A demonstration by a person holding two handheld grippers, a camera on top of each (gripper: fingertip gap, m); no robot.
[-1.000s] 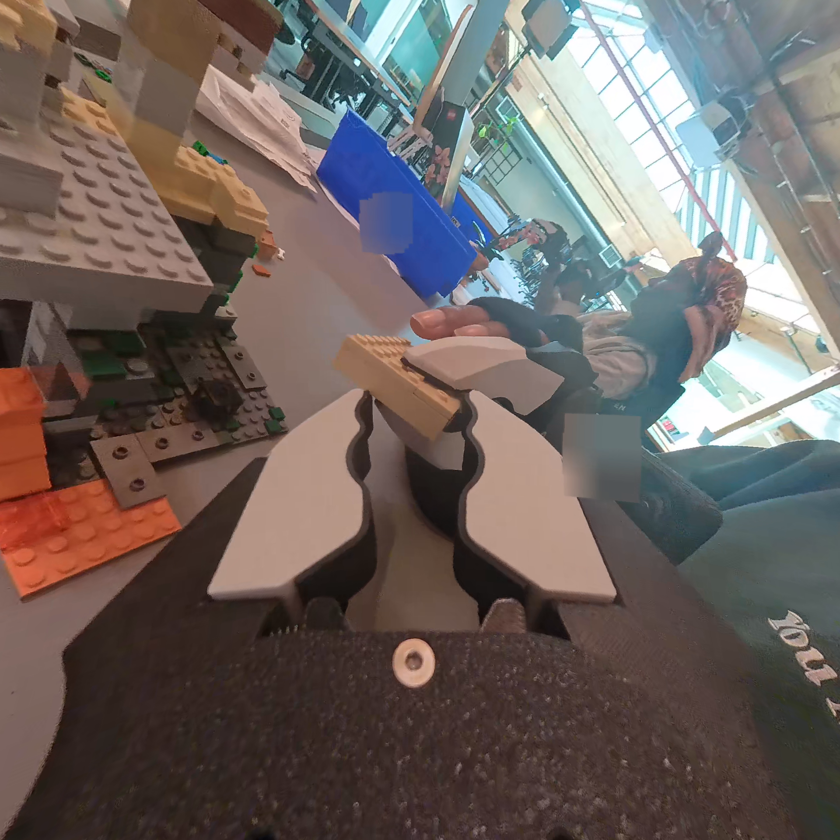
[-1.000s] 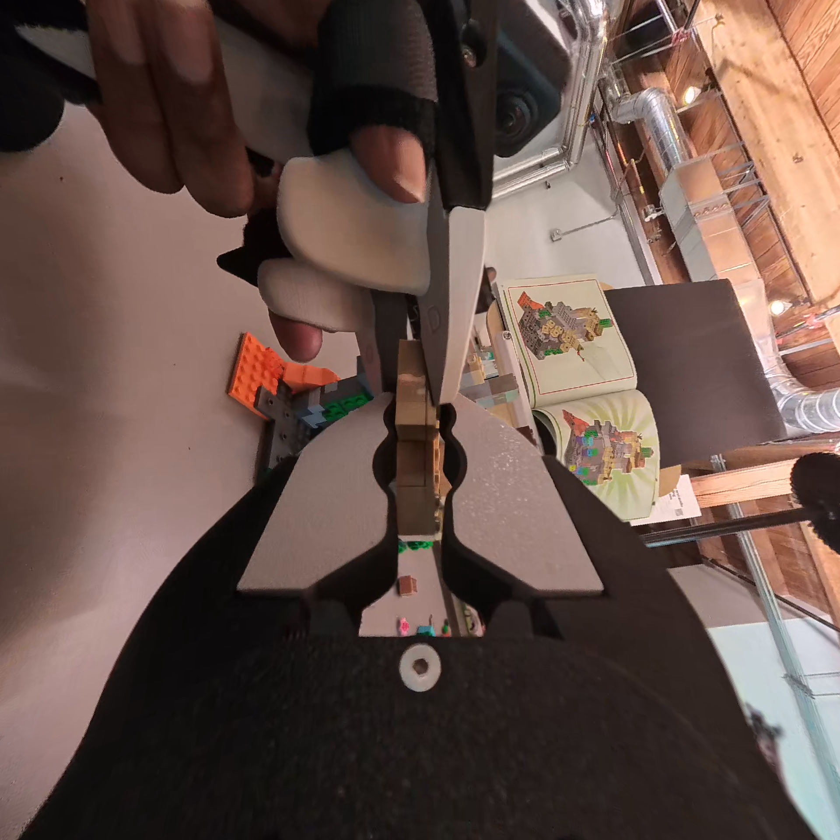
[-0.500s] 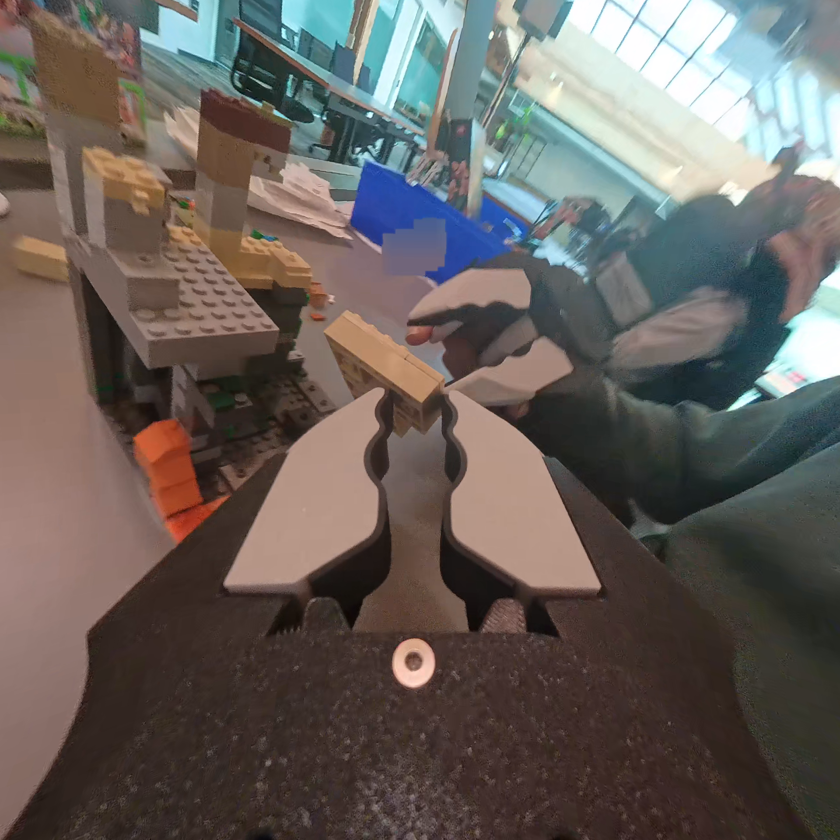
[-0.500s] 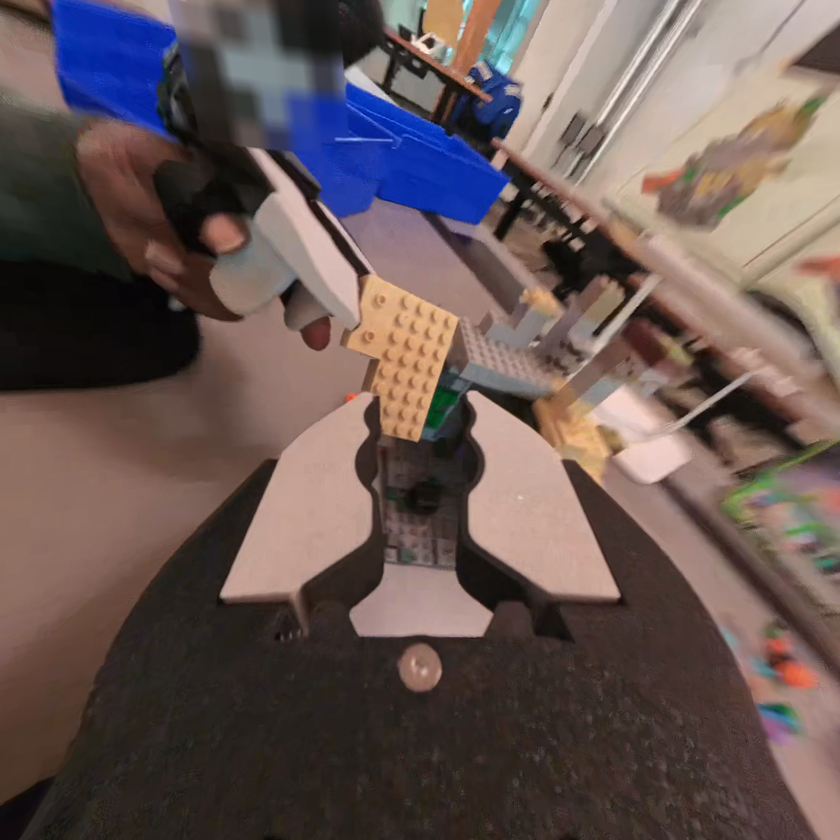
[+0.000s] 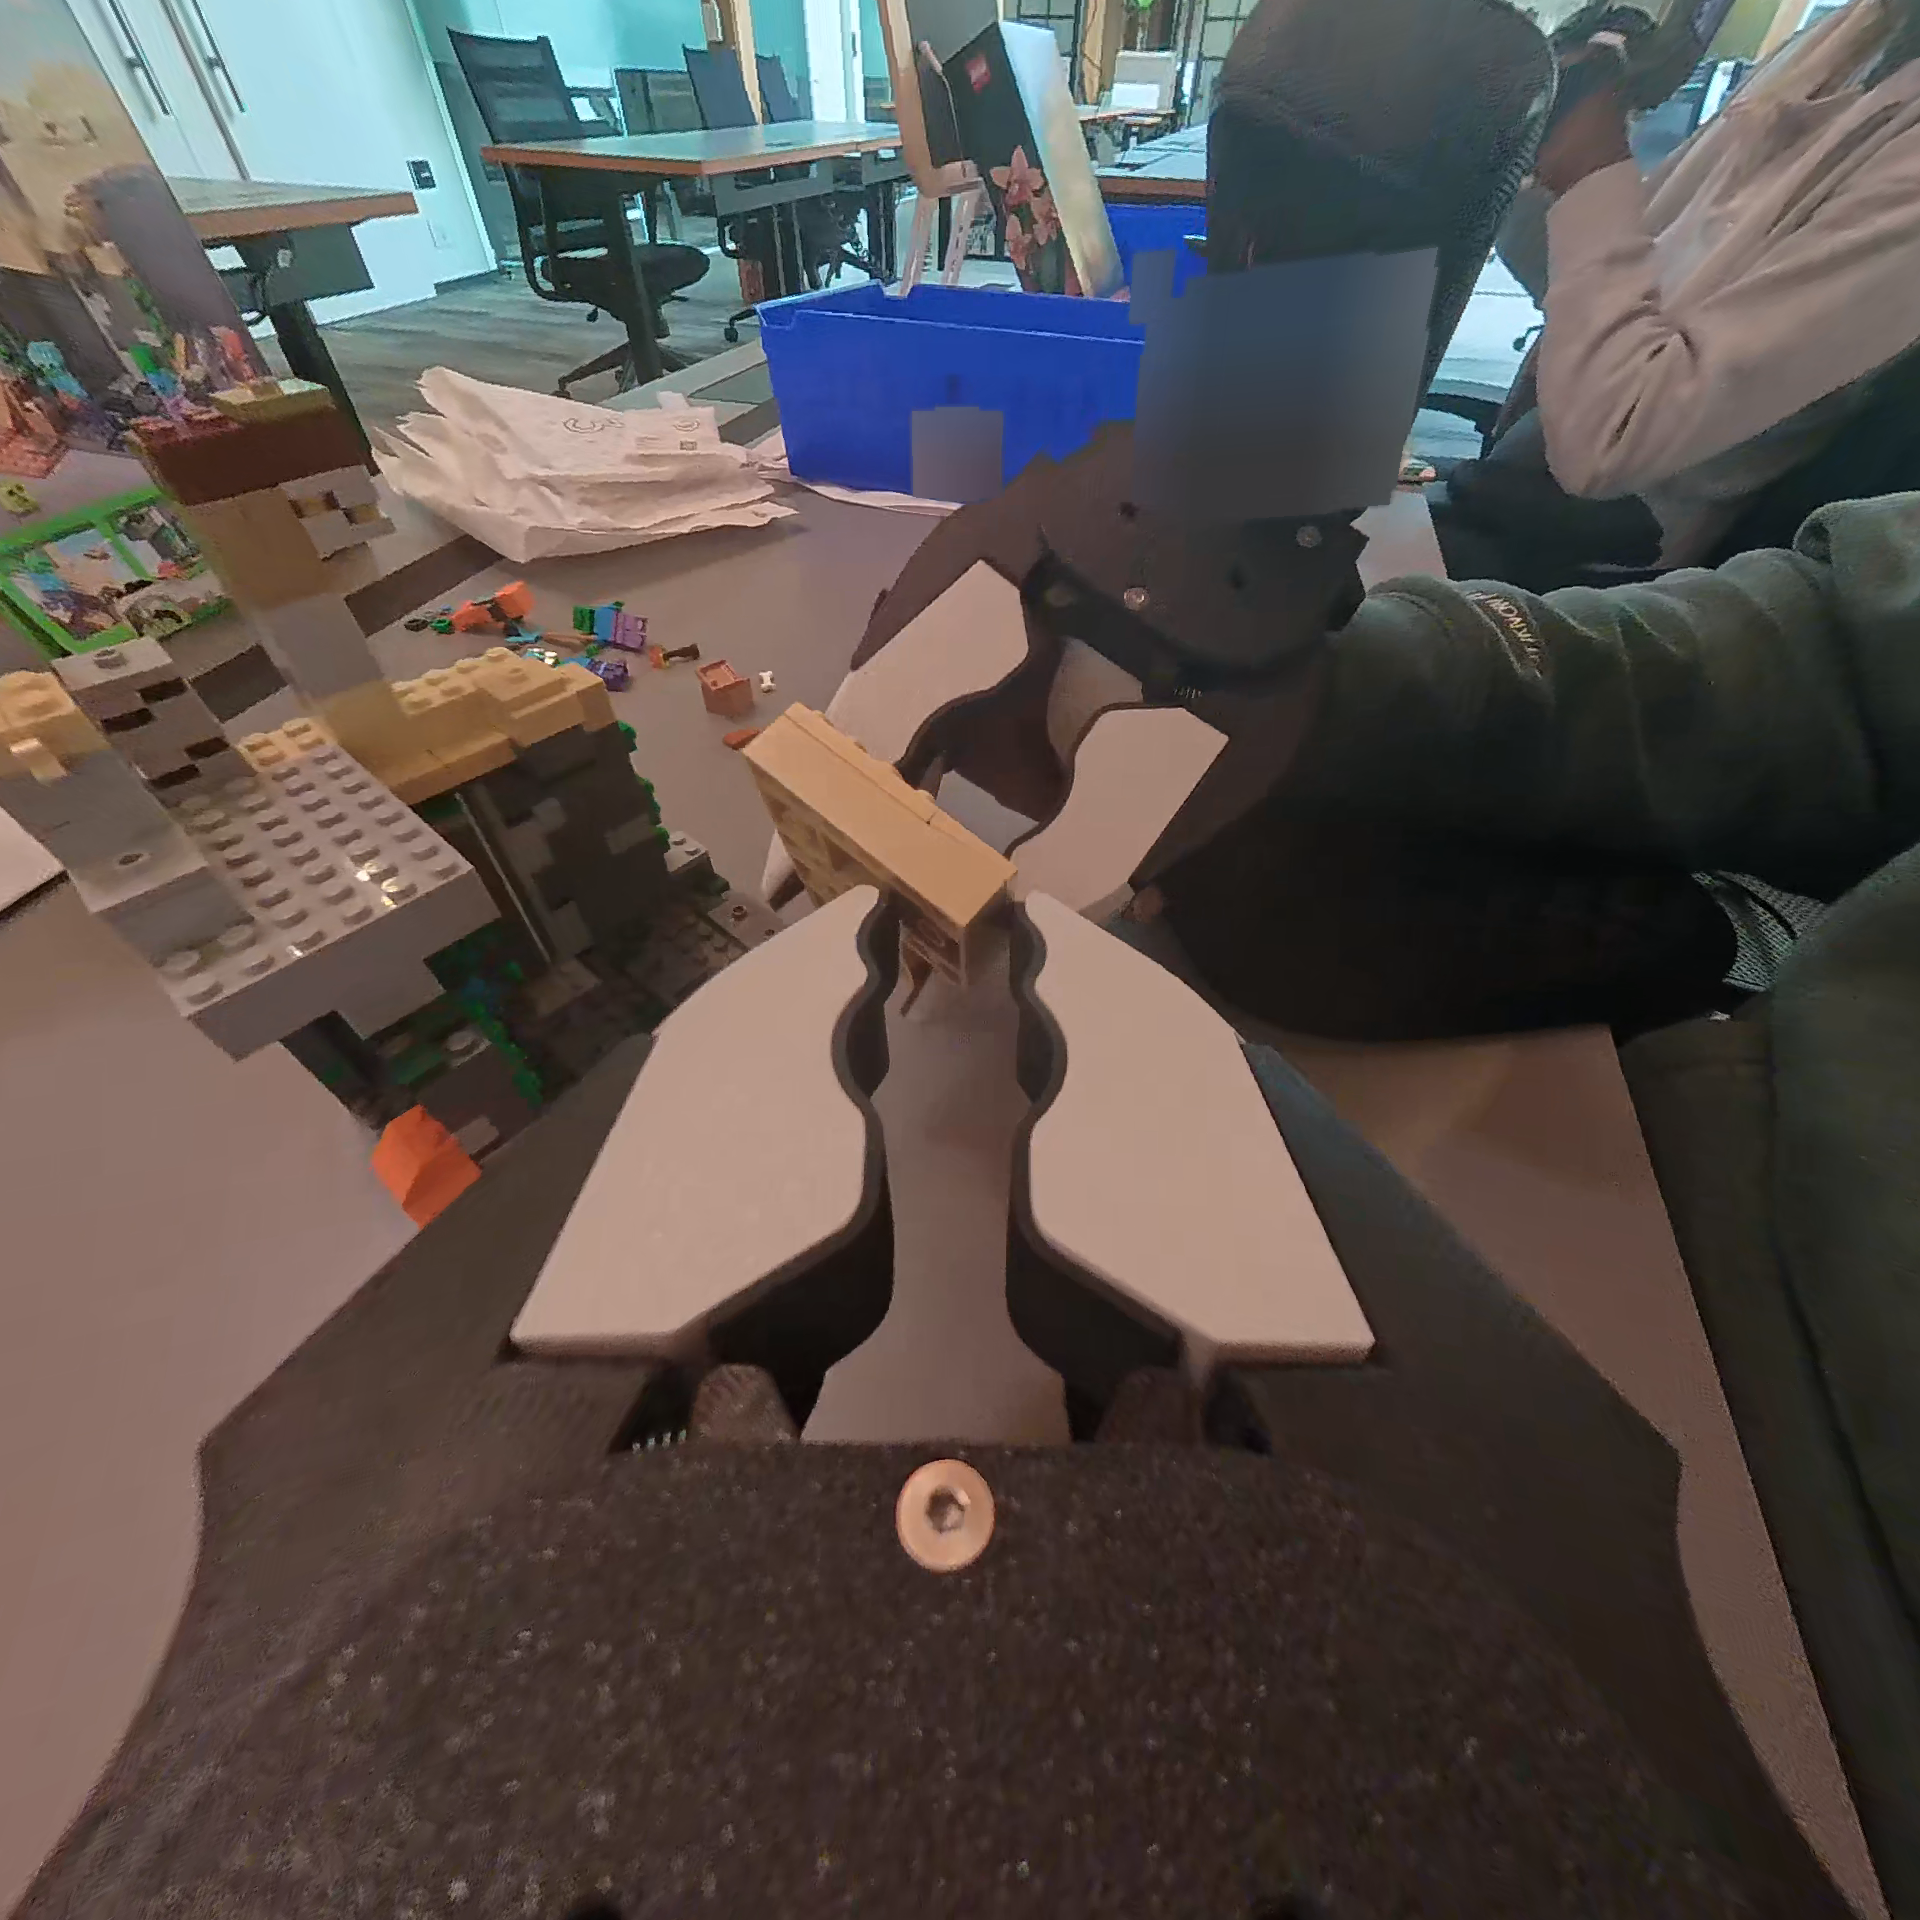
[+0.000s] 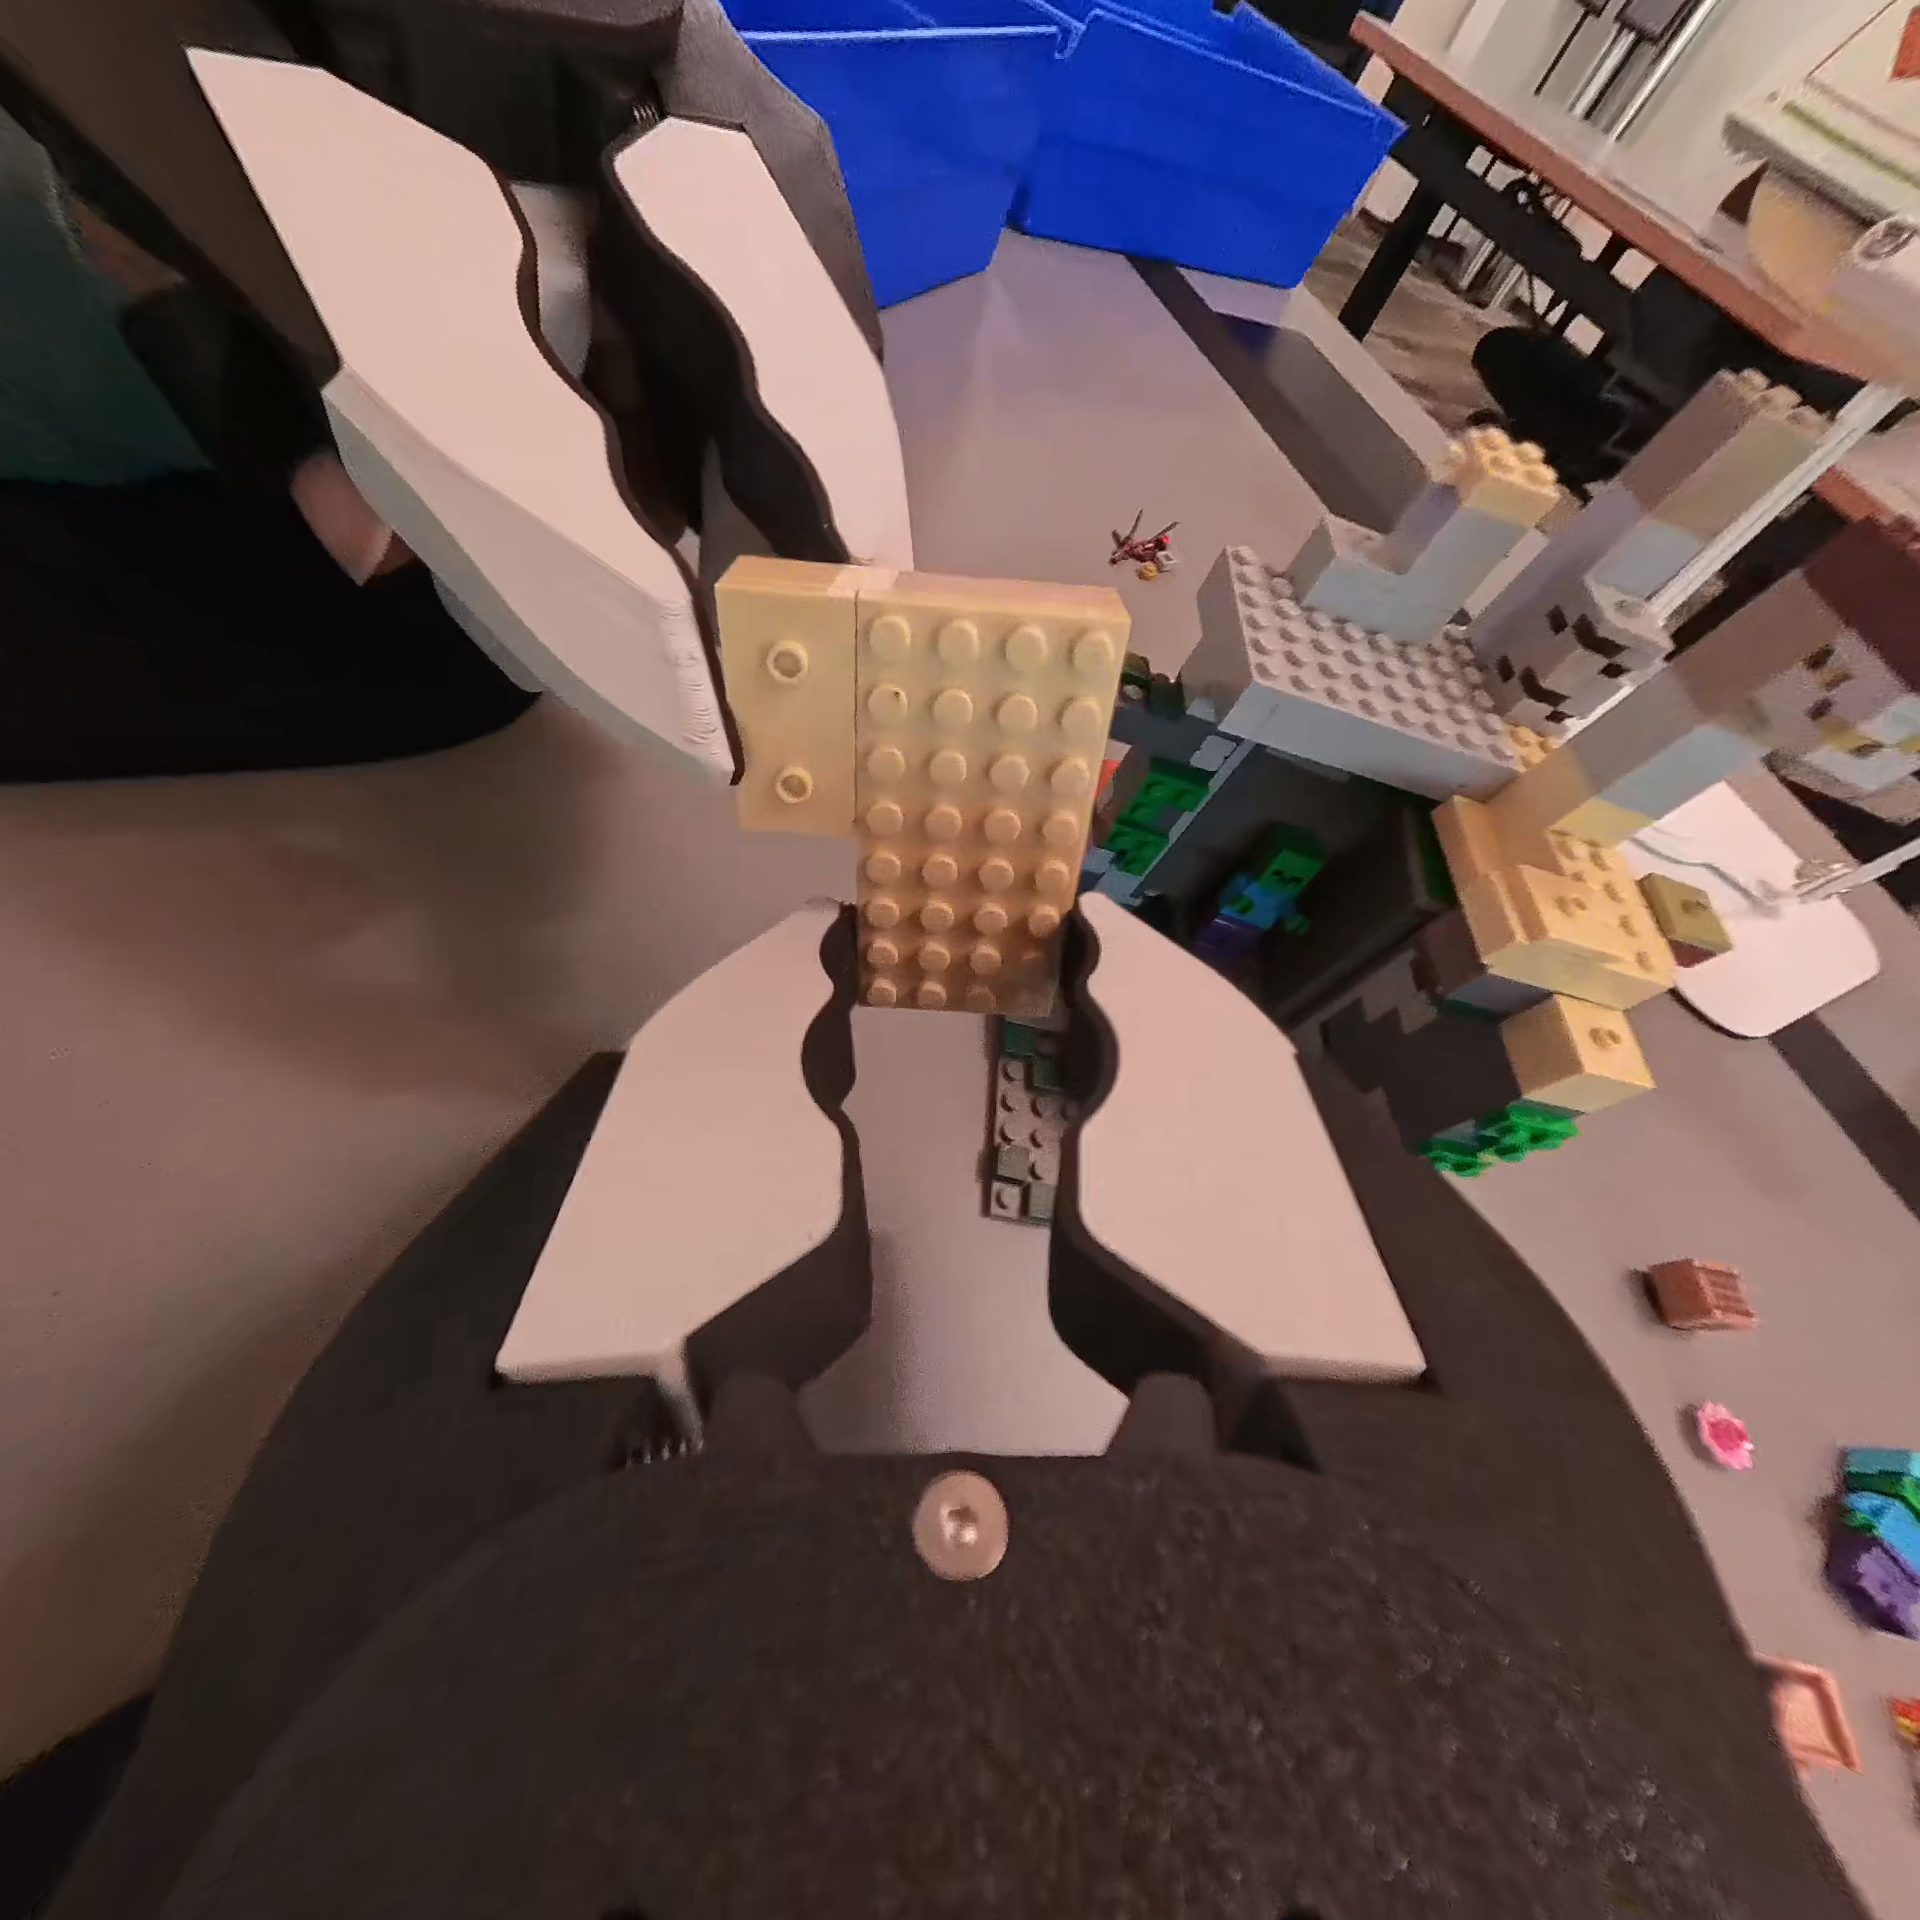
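Note:
A tan studded plate (image 6: 977,790) with a smaller tan piece (image 6: 790,717) joined to its side is held in the air between both grippers. My right gripper (image 6: 961,945) is shut on the plate's near end, studs facing the camera. My left gripper (image 5: 951,914) is shut on the plate's (image 5: 883,821) end, seen edge-on. In the right wrist view the left gripper (image 6: 717,727) comes in from the upper left and pinches the smaller piece. The right gripper's white fingers (image 5: 1143,800) show just beyond the plate.
A tall grey, tan and green brick model (image 5: 312,862) (image 6: 1351,675) stands on the grey table (image 5: 156,1247), close beside the plate. Loose small pieces (image 5: 603,634) (image 6: 1704,1294), white paper bags (image 5: 582,468) and a blue bin (image 5: 935,353) lie farther off. A person (image 5: 1714,260) sits at the right. Spacing between my two grippers at the tips: around 4 cm.
Both grippers have swung round together with the tan plate. The plate has turned from edge-on to studs facing the right wrist camera. Both grips have held.

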